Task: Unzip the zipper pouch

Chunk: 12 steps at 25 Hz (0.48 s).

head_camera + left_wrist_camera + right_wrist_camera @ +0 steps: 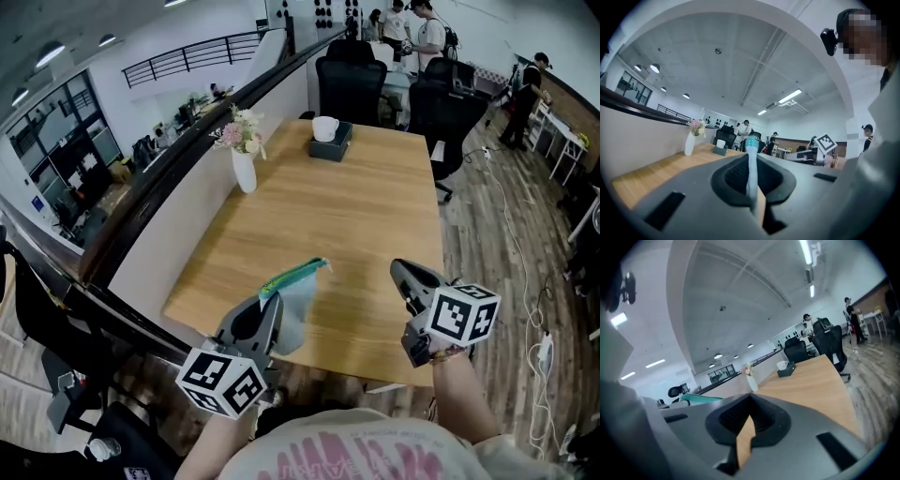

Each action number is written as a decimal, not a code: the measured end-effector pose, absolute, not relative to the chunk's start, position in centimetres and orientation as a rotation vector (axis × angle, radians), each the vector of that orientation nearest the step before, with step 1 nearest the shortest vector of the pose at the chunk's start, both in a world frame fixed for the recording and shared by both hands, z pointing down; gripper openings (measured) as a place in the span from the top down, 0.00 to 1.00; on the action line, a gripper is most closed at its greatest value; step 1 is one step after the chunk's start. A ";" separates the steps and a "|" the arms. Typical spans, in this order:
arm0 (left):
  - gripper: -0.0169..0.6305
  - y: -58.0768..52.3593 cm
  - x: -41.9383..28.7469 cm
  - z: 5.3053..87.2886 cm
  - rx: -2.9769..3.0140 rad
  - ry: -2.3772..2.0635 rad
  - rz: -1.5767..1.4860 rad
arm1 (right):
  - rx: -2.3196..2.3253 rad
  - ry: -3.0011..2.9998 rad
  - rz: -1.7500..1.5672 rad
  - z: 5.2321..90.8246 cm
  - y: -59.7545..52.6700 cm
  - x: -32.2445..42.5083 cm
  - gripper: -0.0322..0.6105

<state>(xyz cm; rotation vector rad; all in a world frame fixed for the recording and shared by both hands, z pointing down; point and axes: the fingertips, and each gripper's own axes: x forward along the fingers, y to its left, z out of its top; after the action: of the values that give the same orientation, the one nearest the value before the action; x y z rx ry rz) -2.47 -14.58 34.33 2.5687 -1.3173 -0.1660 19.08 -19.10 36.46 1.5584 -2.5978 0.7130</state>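
A pale blue zipper pouch (298,298) with a teal zipper strip along its top edge stands lifted above the near part of the wooden table (356,197). My left gripper (272,323) is shut on the pouch's lower corner. In the left gripper view the pouch (752,164) runs edge-on up between the closed jaws. My right gripper (405,278) hovers over the table's near right part, apart from the pouch, shut with nothing between its jaws. In the right gripper view the pouch's teal edge (701,399) shows at the left, beyond the jaws.
A white vase of flowers (243,155) stands at the table's left edge. A dark tissue box with a white cup (329,139) sits at the far end. Black office chairs (394,89) stand beyond the table. A low partition wall (178,202) runs along the left.
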 end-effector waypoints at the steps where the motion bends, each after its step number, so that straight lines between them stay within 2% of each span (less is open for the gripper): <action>1: 0.97 -14.8 -2.7 34.0 2.577 -1.321 -0.168 | 1.566 -2.625 0.747 36.0 -19.0 19.1 0.96; 7: 0.96 -15.7 -4.6 32.9 2.581 -1.316 -0.221 | 1.598 -2.561 0.708 36.8 -18.6 18.1 0.95; 12: 0.96 -16.2 -6.3 33.0 2.575 -1.272 -0.234 | 1.734 -2.458 0.888 39.2 -18.9 16.8 0.95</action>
<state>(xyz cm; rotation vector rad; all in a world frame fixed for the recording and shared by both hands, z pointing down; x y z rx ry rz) -6.29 -16.20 32.99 2.5746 -1.2724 -0.2343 16.78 -18.85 39.21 1.7336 -2.4582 0.8884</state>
